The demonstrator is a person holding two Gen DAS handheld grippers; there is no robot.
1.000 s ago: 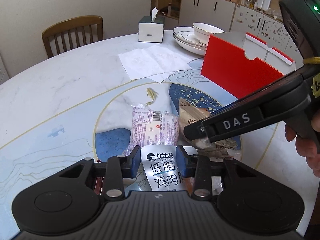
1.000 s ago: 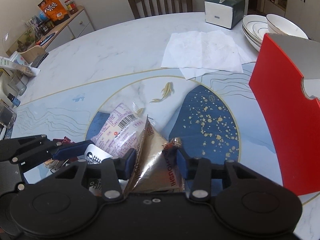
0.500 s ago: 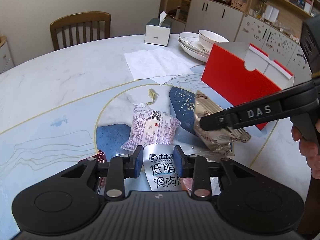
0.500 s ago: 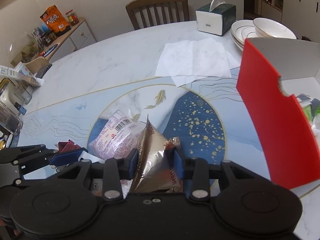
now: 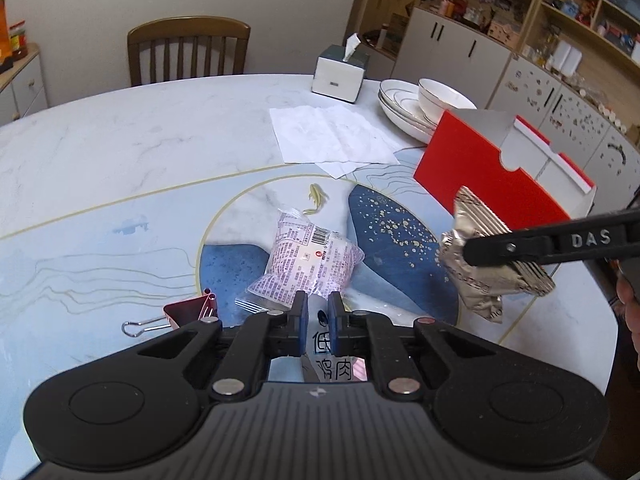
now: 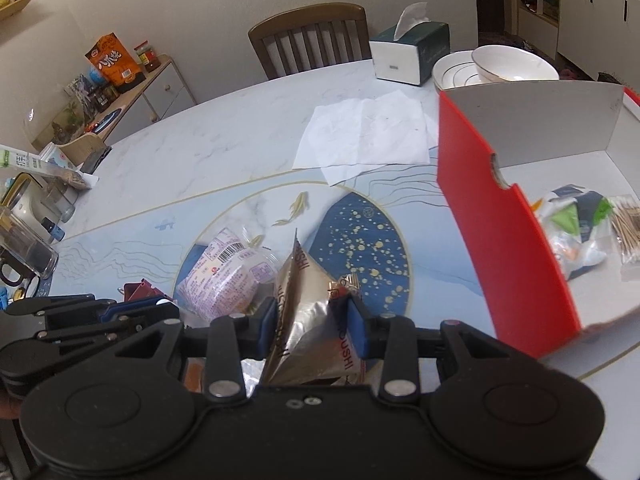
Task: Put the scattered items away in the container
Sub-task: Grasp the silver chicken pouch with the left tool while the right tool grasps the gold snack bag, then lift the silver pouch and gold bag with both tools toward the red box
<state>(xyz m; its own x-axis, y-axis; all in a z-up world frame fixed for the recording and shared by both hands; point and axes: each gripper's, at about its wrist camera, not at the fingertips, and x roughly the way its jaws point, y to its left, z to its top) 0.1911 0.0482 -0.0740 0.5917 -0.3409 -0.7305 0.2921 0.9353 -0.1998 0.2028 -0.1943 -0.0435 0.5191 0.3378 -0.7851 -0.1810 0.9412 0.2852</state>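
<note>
- Left wrist view, nearest the lens: the left gripper [image 5: 318,322], matte black ribbed plastic with blue pads, has just been closing, and its jaws now pinch the end of a glossy silver sachet [image 5: 332,362] printed with dark Chinese characters.
- Just left of those fingers lies a dark red binder clip [image 5: 192,310] with a thin wire handle, flat on the table.
- Just beyond the fingertips rests a soft, puffy pink-and-white snack packet [image 5: 310,266] with a barcode label, lying on the table.
- To the right, the right gripper [image 6: 312,320] is closed tight on a crinkled bronze foil pouch [image 6: 308,316]. The pouch stands as a stiff wedge between the pads and is lifted off the table.
- Part of a hand [image 5: 628,300] shows at the right edge of the left wrist view.
- The table [image 5: 120,152] is round, smooth white marble-look stone, with a blue inset panel edged in thin gold lines and speckled with gold.
- Farther right sits the container, a red cardboard box [image 6: 496,240] with grey inner walls and a thumb notch cut in its near wall. Inside lie a white and green packet [image 6: 576,236] and a clear bag of wooden sticks [image 6: 630,228].
- Beyond the middle of the table lie flat white paper sheets [image 5: 332,140].
- Behind them stand stacked white plates topped with a bowl [image 5: 424,102], and a tissue box [image 5: 340,76].
- At the far edge is a wooden slat-back chair [image 5: 188,50] against a plain pale wall, with cluttered cabinets [image 5: 500,40] to the right.
</note>
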